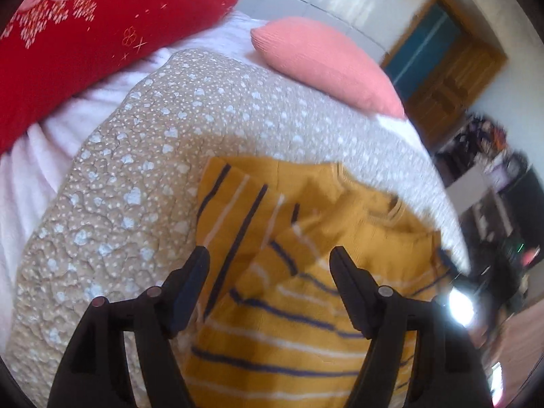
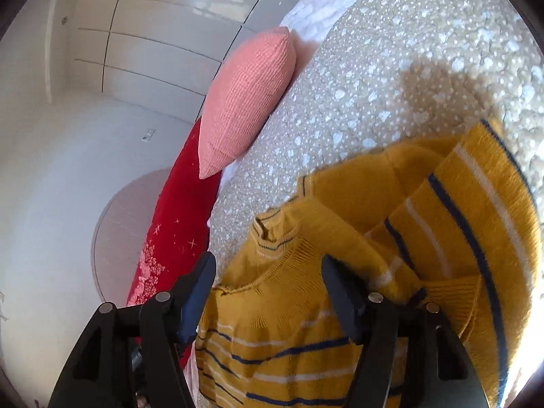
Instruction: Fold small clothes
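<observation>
Bed (image 1: 142, 183); sweater (image 1: 292, 306); pillows (image 1: 326, 64)

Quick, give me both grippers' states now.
Left gripper: open, holding nothing, jaws apart over the yellow striped sweater.
Right gripper: open, holding nothing, also over the sweater.

A bed is covered by a beige quilted spread with pale hearts (image 1: 142, 176); a red embroidered pillow (image 1: 85, 34) and a pink ribbed cushion (image 1: 326, 64) are laid near a glossy white panelled wall (image 2: 153, 17). A wooden door (image 1: 452, 78) is seen beyond.
</observation>
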Demonstrator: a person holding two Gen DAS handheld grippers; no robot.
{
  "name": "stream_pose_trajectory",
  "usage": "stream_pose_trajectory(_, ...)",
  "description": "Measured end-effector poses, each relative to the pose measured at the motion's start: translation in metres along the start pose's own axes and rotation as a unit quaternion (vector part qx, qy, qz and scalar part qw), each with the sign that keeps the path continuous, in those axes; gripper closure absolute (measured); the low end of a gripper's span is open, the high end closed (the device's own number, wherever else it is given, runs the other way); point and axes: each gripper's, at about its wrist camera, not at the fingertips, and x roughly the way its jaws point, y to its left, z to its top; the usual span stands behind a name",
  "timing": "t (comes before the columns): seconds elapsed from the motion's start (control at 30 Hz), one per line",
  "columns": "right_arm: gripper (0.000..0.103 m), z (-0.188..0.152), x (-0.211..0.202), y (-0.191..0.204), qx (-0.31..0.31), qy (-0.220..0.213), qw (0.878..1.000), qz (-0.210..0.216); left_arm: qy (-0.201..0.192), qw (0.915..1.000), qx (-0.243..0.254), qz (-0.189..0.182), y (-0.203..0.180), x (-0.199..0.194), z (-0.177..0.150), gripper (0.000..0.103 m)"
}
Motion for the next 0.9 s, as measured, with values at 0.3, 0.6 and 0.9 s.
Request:
stream_pose_trajectory(0.3,0.028,-0.048,-0.058,0.046,-0.176,0.015,0.982,-0.060,0.024,0.9962,0.009,0.084,0.019,0.019,-0.017,0.031)
stream_pose_trajectory(0.6,0.057,-0.079,-0.086,-0.027,-0.152,-0.002,0.976,-0.157,0.026,0.9930,-0.088,0.075,0.061,0.004,-0.024,0.026)
stream_pose_trajectory(0.9,0.032,-0.120,-0.147,0.029,-0.191,-0.079,0.968,-0.142,-0.051,0.9884,-0.119,0.080,0.053,-0.087,-0.065,0.026)
